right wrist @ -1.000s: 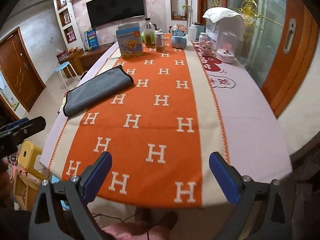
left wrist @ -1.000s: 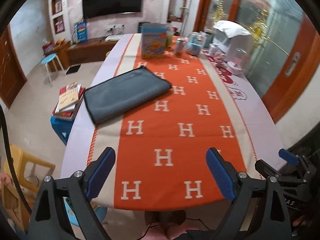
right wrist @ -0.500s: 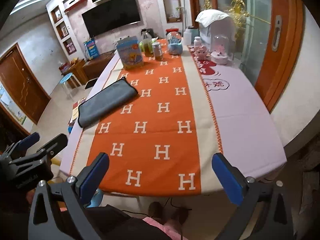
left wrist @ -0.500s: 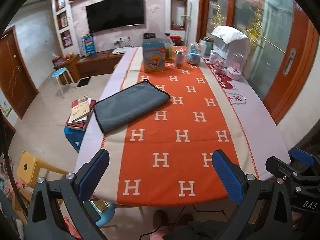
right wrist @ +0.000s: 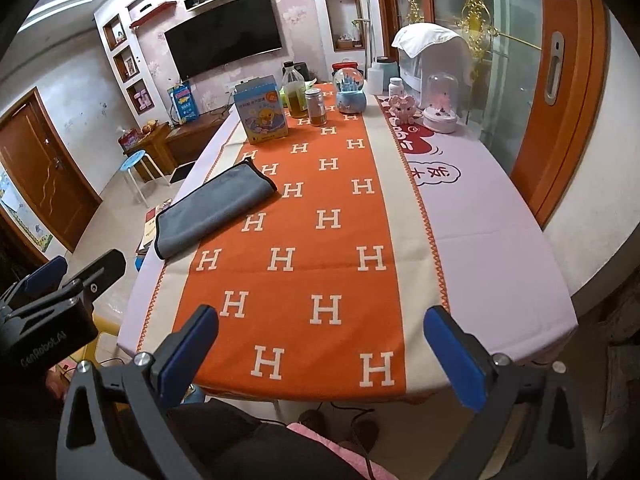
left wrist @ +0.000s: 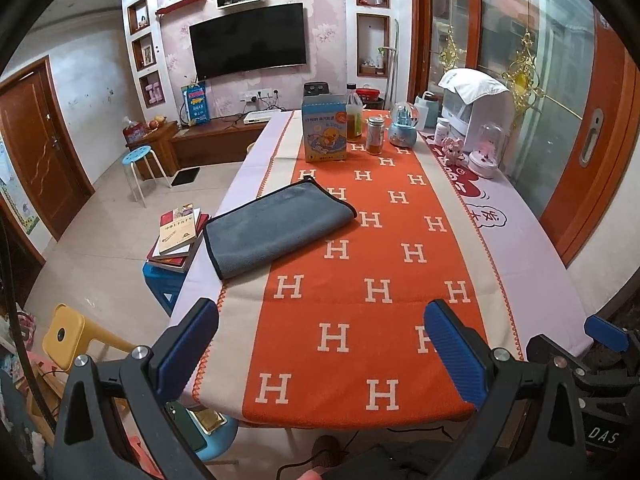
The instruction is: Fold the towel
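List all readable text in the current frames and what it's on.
"H", repeated: orange table runner.
"DAS": right hand-held gripper body, left wrist view.
"CenRobot.AI" (roughly): left hand-held gripper body, right wrist view.
Red Chinese characters on white tablecloth: upside down, not read.
Blue box, book covers: too small.

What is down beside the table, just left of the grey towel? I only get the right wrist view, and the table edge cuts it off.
Observer: A stack of books on a blue stool, close beside the table, next to the towel's left end.
Operator: Is the left gripper holding anything?
Observer: No. The left gripper is open and empty, well apart from the towel.
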`<state>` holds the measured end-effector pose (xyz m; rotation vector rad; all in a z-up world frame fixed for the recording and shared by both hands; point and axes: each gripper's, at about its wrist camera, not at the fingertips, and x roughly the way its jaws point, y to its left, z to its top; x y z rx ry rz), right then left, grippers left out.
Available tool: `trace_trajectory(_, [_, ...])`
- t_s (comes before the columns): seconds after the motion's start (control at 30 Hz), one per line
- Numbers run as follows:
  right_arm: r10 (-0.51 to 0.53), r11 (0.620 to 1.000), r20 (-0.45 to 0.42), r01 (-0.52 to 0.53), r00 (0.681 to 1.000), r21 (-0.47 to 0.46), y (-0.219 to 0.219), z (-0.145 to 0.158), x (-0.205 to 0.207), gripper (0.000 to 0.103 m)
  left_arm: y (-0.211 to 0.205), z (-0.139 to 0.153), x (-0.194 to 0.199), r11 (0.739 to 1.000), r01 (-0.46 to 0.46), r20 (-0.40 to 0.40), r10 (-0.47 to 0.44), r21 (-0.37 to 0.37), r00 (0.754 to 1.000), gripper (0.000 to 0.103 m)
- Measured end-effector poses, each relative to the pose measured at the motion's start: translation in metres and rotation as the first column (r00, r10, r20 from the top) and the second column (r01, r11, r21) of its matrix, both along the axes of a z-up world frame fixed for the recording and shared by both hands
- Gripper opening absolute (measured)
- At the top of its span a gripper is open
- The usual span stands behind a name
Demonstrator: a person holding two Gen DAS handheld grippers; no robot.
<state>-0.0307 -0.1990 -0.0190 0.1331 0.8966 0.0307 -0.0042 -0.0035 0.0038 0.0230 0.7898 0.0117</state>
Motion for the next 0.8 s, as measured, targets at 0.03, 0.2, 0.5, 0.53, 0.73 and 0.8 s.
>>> trace_trajectory(0.03, [0.002,1.0,0.001,-0.002,1.0,-0.003,0.0,-0.0001,0.0003,0.103,-0.0004,-0.0001,0.001,1.0,0.0,0.001,0.0,0.0,1.0,0.102])
trace_trajectory(0.2, [0.007,1.0,-0.005,-0.007,1.0,-0.01,-0.0004,-0.0019,0.0025,0.103,-0.0057,-0.0015,0.0063,1.0,0.006,-0.002,-0.006,0.0,1.0,0.102])
trace_trajectory(0.5, [0.012,1.0,-0.016,-0.013,1.0,-0.027,-0.0025,-0.0037,0.0051,0.103,-0.0087,-0.0031,0.0075,1.0,0.007,-0.004,-0.007,0.003,1.0,0.102])
trace_trajectory(0.53, [0.013,1.0,-0.018,-0.014,1.0,-0.027,-0.0025,-0.0043,0.0052,0.103,-0.0082,-0.0028,0.0072,1.0,0.006,-0.005,-0.006,0.002,1.0,0.102])
trace_trajectory(0.73, [0.015,1.0,-0.021,-0.016,1.0,-0.026,-0.0023,-0.0055,0.0046,0.103,-0.009,-0.0025,0.0075,1.0,0.005,-0.005,-0.005,0.004,1.0,0.102])
trace_trajectory(0.8, [0.017,1.0,-0.024,-0.017,1.0,-0.026,-0.0024,-0.006,0.0049,0.103,-0.0097,-0.0029,0.0082,1.0,0.006,-0.005,-0.006,0.004,1.0,0.102])
